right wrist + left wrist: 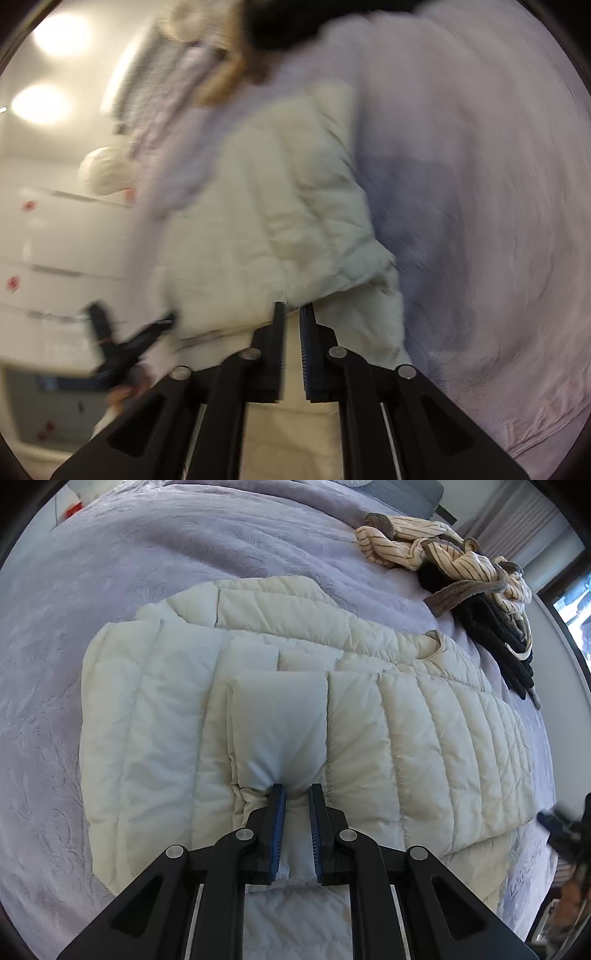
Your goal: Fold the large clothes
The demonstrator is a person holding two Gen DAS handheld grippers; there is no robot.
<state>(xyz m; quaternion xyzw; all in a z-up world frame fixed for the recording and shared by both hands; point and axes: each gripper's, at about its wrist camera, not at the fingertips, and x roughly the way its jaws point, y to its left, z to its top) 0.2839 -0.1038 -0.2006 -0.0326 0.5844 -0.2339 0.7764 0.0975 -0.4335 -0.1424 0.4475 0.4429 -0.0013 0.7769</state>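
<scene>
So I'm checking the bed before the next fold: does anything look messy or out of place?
Yes. A striped garment lies crumpled on dark clothes near the bed's far edge, unfolded. The cream puffer jacket lies flat, one fold pinched in the left gripper.

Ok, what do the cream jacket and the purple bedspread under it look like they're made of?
The jacket looks like thin, smooth synthetic shell over puffy filling, probably nylon or polyester: stitched channels, soft sheen, and it bunches where the left gripper pinches it. The bedspread looks like matte plush fleece or velvet, with a faint embossed pattern in the pile. Neither fibre can be confirmed by sight.
</scene>
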